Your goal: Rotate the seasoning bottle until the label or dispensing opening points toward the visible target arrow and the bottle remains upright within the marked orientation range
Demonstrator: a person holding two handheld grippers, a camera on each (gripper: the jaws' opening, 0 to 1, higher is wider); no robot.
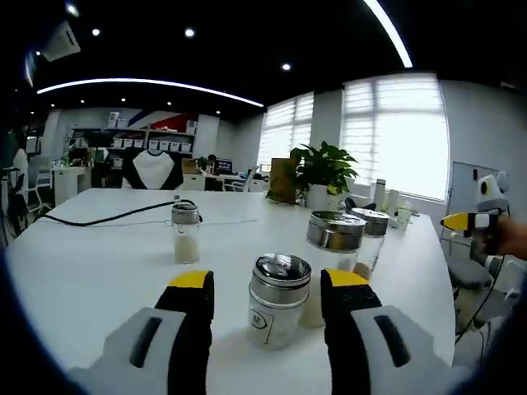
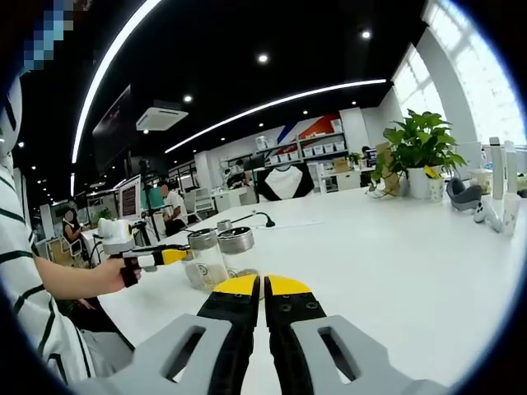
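A glass seasoning bottle (image 1: pixel 277 303) with a metal lid stands upright on the white table (image 1: pixel 99 263), its small label facing me. My left gripper (image 1: pixel 268 280) is open, one yellow-tipped jaw on each side of the bottle, with a gap on the left side. Behind it stand a second metal-lidded bottle (image 1: pixel 335 237), a third (image 1: pixel 372 226), and a small bottle (image 1: pixel 186 234) of white powder further left. My right gripper (image 2: pixel 262 285) is shut on nothing, low over the table. It also shows at the right edge (image 1: pixel 466 220), held in a hand. The left gripper (image 2: pixel 169 256) reaches toward the bottles (image 2: pixel 222 251).
A black cable (image 1: pixel 107 218) runs across the far left of the table. A potted plant (image 1: pixel 325 169) stands at the far edge. Tall bottles (image 2: pixel 498 185) and a grey object (image 2: pixel 463 196) sit at the table's far right. A person's striped sleeve (image 2: pixel 33 288) is at the left.
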